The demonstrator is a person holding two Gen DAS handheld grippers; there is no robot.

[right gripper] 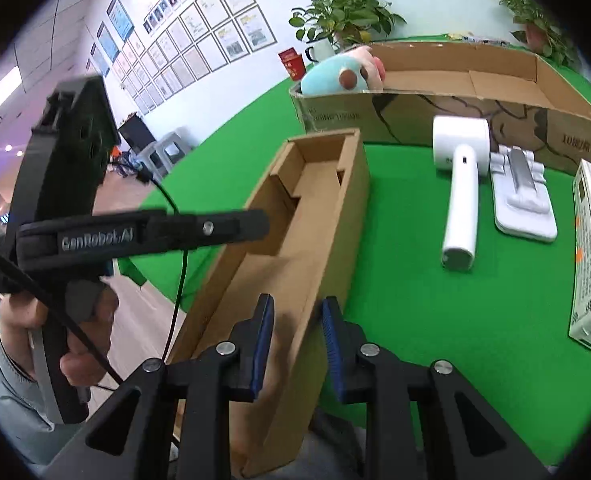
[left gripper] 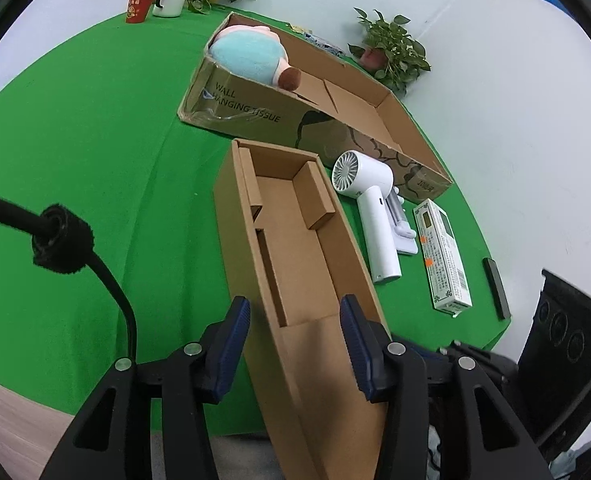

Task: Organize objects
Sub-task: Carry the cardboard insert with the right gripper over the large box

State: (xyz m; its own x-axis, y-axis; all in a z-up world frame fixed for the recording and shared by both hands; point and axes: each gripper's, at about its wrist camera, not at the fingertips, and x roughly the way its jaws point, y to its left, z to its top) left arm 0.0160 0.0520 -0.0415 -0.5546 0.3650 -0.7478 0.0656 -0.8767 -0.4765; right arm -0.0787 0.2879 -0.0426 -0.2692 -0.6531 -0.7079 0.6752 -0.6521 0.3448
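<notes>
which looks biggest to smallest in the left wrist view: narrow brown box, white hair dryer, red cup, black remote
1. narrow brown box, though it lies nearest the camera
2. white hair dryer
3. and 4. black remote and red cup look alike; the cup sits far back, so unranked

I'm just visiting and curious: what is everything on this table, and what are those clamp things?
narrow box: one, brown cardboard, open and empty, middle of the table
large carton: one, brown, open, behind it
plush toy: one, pale blue and pink, in the carton's far end
hair dryer: one, white, lying right of the narrow box
flat stand: one, white, beside the dryer
printed packet: one, white, further right
slim bar: one, black, table edge
cup: one, red, far side
mug: one, white, beside it
potted plants: two, green, far side
tablecloth: one, green
left gripper: black, blue pads, open at the box's near end
right gripper: same, astride the box's side wall
</notes>
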